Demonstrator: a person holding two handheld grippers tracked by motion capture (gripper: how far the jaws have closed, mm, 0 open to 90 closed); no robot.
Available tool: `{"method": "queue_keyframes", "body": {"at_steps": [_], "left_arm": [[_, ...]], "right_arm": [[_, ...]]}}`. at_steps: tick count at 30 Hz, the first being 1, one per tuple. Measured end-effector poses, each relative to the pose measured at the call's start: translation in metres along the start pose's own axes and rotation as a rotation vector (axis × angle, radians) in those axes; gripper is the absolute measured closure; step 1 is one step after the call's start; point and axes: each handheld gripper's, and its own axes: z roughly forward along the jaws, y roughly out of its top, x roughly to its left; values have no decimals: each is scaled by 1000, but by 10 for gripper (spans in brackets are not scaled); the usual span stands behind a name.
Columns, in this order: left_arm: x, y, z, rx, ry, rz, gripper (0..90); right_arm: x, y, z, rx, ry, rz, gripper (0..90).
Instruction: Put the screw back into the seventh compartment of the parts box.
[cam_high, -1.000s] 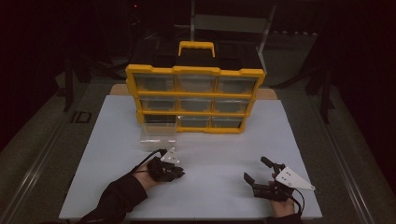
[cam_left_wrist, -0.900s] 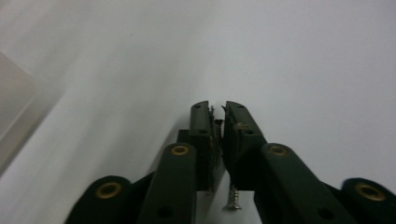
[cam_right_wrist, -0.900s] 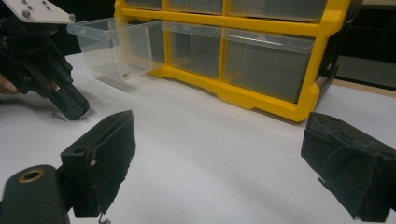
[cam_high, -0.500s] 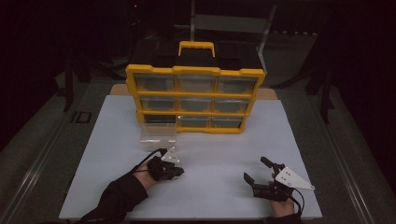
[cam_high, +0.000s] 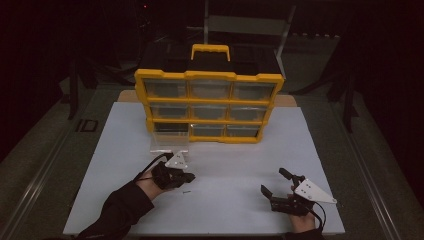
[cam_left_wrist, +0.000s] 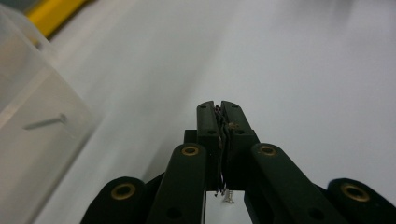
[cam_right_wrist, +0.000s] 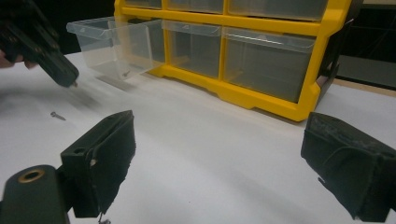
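Screw (cam_left_wrist: 219, 112) is clamped in the left tongs (cam_left_wrist: 220, 105), up in the air just short of the pulled-out clear drawer (cam_right_wrist: 100, 44). It's a thin pinch, so I reckon any wobble drops it short of the drawer, next to the loose screw (cam_right_wrist: 58, 115) on the tabletop. Right tongs (cam_right_wrist: 229, 163) are wide apart and empty. The right gripper view shows a stored screw (cam_right_wrist: 126, 73) inside the drawer; the high view is too coarse for that.

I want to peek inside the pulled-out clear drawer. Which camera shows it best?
The right gripper view: the clear drawer shows big and sharp, with one screw inside. The high view shows it small from above; the left gripper view shows a blurry corner.
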Motion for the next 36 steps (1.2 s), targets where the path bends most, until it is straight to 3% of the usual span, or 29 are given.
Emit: {"method": "queue_keyframes", "body": {"at_steps": [9,21,30,36], "left_arm": [[1,18,-29,-49,27,18,866],[12,34,-58,-99,57,7,866],[26,43,-79,-146,110,-13,866],[34,43,-85,-165,161,-34,866]], "right_arm": [[0,0,0,-1,0,1,101],[0,0,0,2,1,0,101],[0,0,0,1,1,0,100],[0,0,0,0,1,0,100]]}}
